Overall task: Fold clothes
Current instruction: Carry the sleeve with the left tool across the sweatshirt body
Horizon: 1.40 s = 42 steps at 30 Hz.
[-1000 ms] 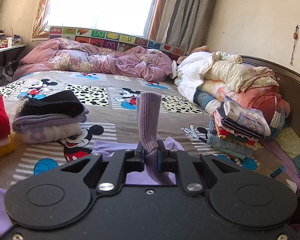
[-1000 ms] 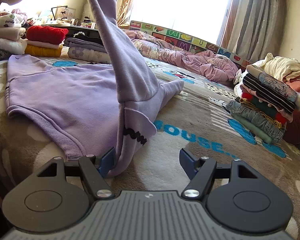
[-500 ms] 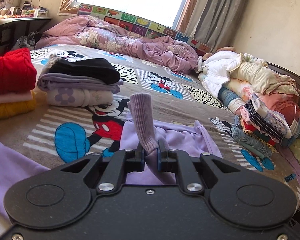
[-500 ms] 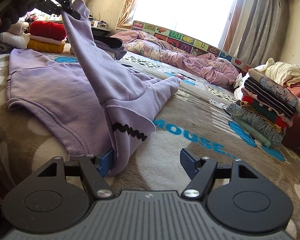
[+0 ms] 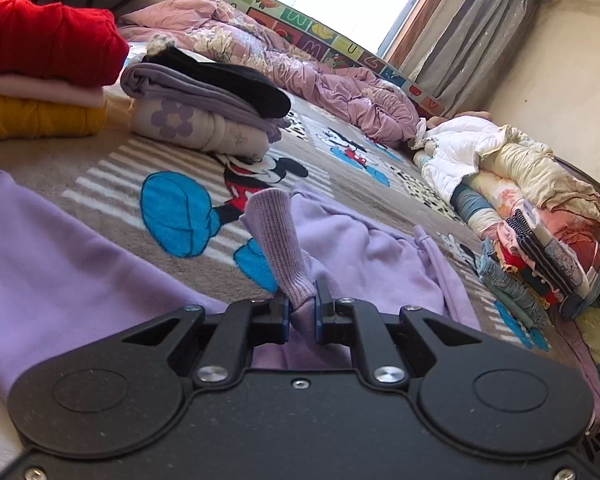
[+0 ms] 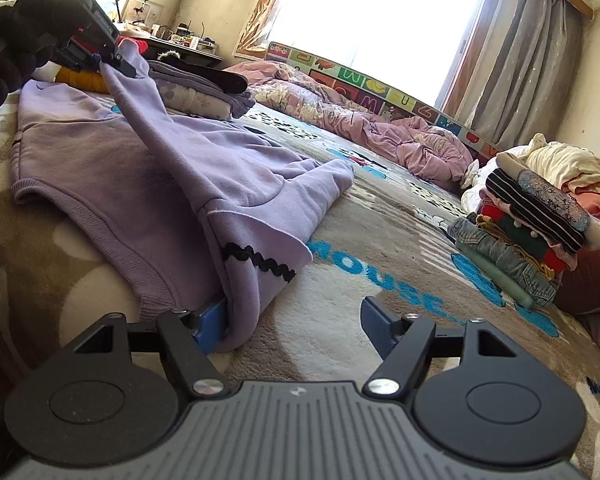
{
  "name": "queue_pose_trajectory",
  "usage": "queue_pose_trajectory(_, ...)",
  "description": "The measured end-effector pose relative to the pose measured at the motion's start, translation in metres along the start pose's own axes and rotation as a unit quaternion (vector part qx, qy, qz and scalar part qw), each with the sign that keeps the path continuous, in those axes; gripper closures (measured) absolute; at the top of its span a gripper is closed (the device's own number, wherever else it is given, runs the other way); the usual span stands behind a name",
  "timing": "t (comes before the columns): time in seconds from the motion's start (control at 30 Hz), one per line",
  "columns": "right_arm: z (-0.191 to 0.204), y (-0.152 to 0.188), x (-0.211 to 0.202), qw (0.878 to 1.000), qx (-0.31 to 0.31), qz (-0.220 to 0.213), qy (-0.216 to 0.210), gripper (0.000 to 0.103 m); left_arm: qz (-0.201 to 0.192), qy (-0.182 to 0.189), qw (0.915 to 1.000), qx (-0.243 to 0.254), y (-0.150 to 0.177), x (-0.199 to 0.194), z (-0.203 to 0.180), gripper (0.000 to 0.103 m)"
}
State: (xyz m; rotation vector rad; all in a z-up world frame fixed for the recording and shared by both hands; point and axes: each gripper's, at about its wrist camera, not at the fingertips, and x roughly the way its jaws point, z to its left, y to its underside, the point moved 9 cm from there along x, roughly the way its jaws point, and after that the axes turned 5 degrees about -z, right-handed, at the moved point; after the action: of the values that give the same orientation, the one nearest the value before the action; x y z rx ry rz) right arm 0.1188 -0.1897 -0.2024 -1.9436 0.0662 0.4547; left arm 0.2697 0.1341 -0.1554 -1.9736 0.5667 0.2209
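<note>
Bedding printed with cartoon mice (image 6: 380, 280) carries a lavender sweatshirt (image 6: 119, 168) spread flat near its front edge, folded clothing stacks (image 5: 203, 112) behind it. Left gripper (image 5: 302, 312) holds the ribbed sleeve cuff (image 5: 277, 240) pinched tight between its fingers. Right gripper (image 6: 291, 320) rests with fingers wide, one blue pad (image 6: 209, 320) touching the sweatshirt's folded corner.

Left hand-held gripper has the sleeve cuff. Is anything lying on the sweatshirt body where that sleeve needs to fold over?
Nothing visible. The left hand-held gripper grips the cuff, and the purple sweatshirt body lies bare. The folded stacks sit beyond it on the blanket.
</note>
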Motion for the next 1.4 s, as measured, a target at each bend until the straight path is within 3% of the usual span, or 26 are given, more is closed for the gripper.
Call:
queue_pose_trajectory(0.4,0.004,-0.003,0.002,1.000,-0.023,-0.001,0.008,0.032,0.018,-0.025,0.9995,-0.005,0.012,0.008,0.030,0.093)
queue_pose_trajectory(0.67,0.005,-0.002,0.001,1.000,-0.029,-0.003,0.011,0.032,0.000,-0.027,0.9996,-0.006,0.009,-0.007,0.027,0.094)
queue_pose_trajectory(0.8,0.004,-0.001,0.003,1.000,-0.026,0.000,0.010,0.032,0.032,-0.056,0.9979,0.008,0.025,0.008,0.035,0.094)
queue_pose_trajectory(0.9,0.004,-0.002,0.002,1.000,-0.029,0.004,0.011,0.032,0.033,-0.065,0.9970,0.027,0.026,0.009,0.033,0.094)
queue_pose_trajectory(1.4,0.010,-0.011,-0.024,0.999,-0.050,-0.008,0.003,0.031,0.027,-0.076,0.9965,0.021,0.025,0.005,0.036,0.084)
